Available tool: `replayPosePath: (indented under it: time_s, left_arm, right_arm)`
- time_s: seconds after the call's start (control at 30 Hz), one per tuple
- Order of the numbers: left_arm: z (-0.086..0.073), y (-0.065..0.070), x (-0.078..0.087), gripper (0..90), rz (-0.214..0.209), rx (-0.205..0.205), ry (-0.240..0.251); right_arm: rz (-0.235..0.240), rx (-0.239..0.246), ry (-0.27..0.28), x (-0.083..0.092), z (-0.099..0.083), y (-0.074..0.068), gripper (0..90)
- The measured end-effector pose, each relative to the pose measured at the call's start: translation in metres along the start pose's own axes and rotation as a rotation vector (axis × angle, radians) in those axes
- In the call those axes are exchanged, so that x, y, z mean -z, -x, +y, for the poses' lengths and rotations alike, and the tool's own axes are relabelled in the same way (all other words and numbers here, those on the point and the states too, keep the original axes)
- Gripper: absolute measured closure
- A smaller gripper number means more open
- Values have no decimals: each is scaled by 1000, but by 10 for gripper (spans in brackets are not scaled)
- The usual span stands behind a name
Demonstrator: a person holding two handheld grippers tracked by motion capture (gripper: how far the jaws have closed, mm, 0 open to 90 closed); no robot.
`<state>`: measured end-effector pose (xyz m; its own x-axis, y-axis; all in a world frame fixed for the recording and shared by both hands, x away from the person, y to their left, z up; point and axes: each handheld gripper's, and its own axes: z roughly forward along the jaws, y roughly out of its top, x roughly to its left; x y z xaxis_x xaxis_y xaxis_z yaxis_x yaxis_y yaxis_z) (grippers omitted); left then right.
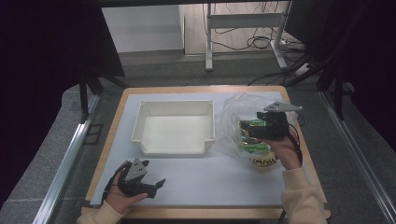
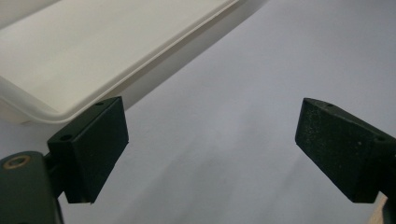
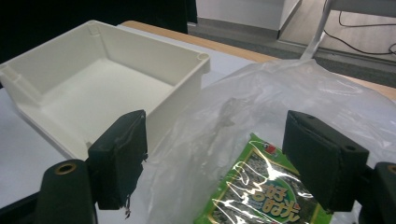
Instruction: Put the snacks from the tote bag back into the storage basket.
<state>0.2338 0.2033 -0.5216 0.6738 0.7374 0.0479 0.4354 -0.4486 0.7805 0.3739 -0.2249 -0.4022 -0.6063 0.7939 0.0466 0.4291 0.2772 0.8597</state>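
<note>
The right gripper [image 3: 212, 158] hung released over the green snack packet [image 3: 261, 191] in the plastic bag [image 3: 280, 102], at three o'clock from the white bin [image 1: 173, 126]. It risked pinching film instead. The left gripper [image 2: 210, 149] idled, released.

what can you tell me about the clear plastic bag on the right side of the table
The clear plastic bag is thin, crinkled and see-through, lying slumped on the white table cover just right of the white bin, close against its wall. Inside are green snack packets with printed lettering, plus a yellowish packet at the near end. The right gripper hangs over it with fingers spread open above a green packet; whether they touch the film is unclear.
</note>
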Motion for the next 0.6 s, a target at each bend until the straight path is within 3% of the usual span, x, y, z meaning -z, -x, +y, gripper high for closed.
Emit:
replayPosePath:
  time_s: [0.3,0.6]
  left_arm:
    - [-1,0,0,94,1,0,-1]
    - [-1,0,0,94,9,13,-6]
  right_arm:
    - [-44,-9,-27,-7,-1,19,225]
    - [-72,-55,-59,-15,-8,37,225]
